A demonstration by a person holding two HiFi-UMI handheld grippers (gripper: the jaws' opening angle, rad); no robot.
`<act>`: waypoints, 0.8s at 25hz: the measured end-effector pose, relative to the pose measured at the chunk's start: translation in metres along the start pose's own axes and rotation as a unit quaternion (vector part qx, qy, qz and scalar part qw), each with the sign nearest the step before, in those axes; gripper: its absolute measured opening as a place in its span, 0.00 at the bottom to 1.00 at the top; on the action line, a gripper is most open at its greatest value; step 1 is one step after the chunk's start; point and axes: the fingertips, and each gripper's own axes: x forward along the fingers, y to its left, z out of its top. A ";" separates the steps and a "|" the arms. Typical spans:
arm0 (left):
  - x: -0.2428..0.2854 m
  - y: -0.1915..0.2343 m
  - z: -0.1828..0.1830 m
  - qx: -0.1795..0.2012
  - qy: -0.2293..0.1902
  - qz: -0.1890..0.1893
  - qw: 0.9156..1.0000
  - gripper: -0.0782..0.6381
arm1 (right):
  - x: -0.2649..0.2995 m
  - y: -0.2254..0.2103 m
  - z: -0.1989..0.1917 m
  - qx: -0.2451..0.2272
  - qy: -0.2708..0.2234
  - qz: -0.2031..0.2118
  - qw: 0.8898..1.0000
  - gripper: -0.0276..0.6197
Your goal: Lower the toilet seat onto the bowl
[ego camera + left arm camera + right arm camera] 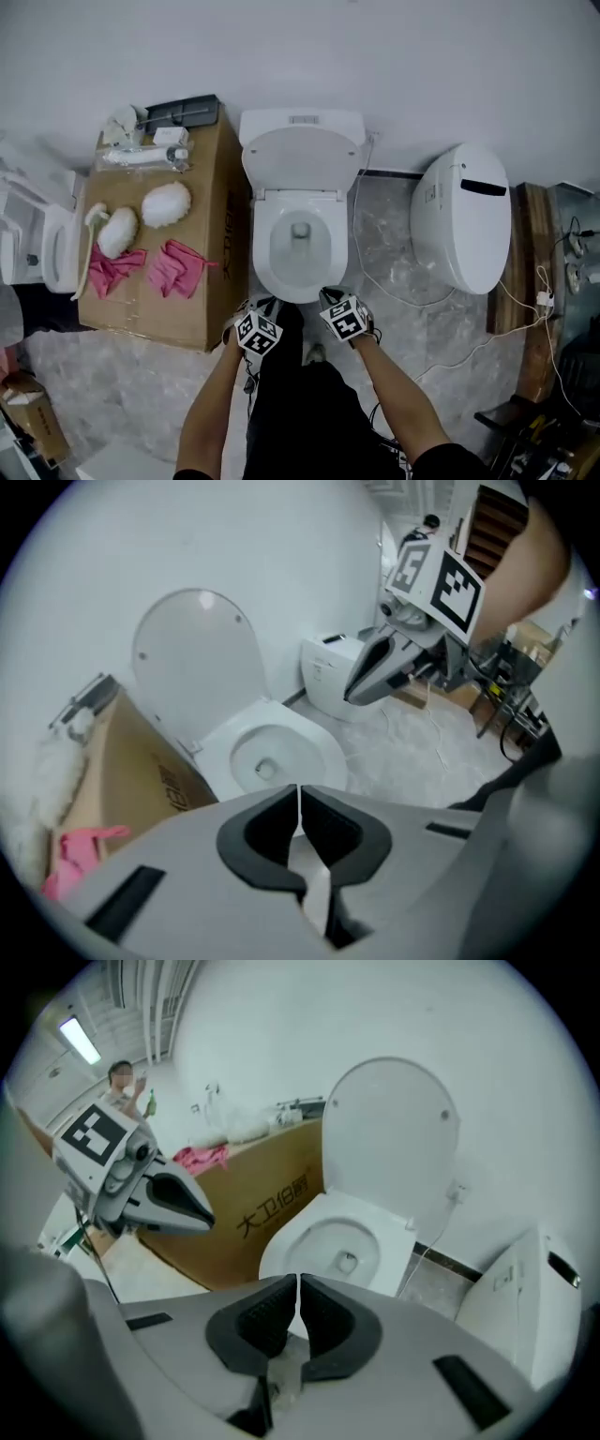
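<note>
Left gripper (pixel 298 801): jaws closed pad to pad with nothing between them; it hovers just short of the bowl's front, left of centre.
Right gripper (pixel 297 1290): also closed and empty, beside the left one, right of centre.
Seat (pixel 302 161): upright, leaning back on the tank (pixel 272 124), well apart from both grippers; not yet lowered.
Bowl (pixel 265 272): open, its white rim bare, between a box (pixel 192 300) on the left and a second toilet (pixel 461 220) on the right.
Step in hand: I judge this to be a reach towards the seat's top edge, with no contact made.
How to do it well: open one gripper before arriving and pinch the seat near its top, or hook a closed tip behind it. Tip it forward off the tank and hold contact all the way down so it does not slam. The other gripper should be out of the gap between seat and bowl.
Look of seat: smooth, glossy white oval with small bumpers on its face; whether ring and lid are stacked together I cannot tell.
</note>
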 end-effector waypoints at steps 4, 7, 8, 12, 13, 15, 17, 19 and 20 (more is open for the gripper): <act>-0.103 0.026 0.061 -0.045 -0.067 0.083 0.993 0.13 | -0.092 -0.001 0.079 0.057 -0.101 -0.045 0.992 0.09; -0.189 0.037 0.110 -0.076 -0.134 0.137 0.979 0.13 | -0.175 0.006 0.132 0.093 -0.171 -0.069 0.979 0.09; -0.218 0.037 0.125 -0.086 -0.158 0.151 0.972 0.13 | -0.203 0.011 0.146 0.100 -0.193 -0.074 0.973 0.09; -0.330 0.022 0.170 -0.104 -0.245 0.201 0.943 0.13 | -0.299 0.041 0.185 0.100 -0.268 -0.088 0.954 0.09; -0.353 0.018 0.179 -0.105 -0.263 0.211 0.935 0.13 | -0.317 0.047 0.191 0.095 -0.284 -0.093 0.950 0.09; -0.391 0.010 0.195 -0.116 -0.296 0.221 0.922 0.13 | -0.348 0.059 0.200 0.088 -0.311 -0.100 0.941 0.09; -0.418 0.004 0.204 -0.132 -0.324 0.223 0.910 0.13 | -0.372 0.071 0.204 0.086 -0.333 -0.100 0.934 0.09; -0.439 -0.005 0.210 -0.144 -0.346 0.223 0.900 0.13 | -0.394 0.085 0.205 0.080 -0.350 -0.101 0.928 0.09; -0.449 -0.011 0.211 -0.149 -0.356 0.223 0.895 0.13 | -0.404 0.093 0.205 0.076 -0.358 -0.102 0.925 0.09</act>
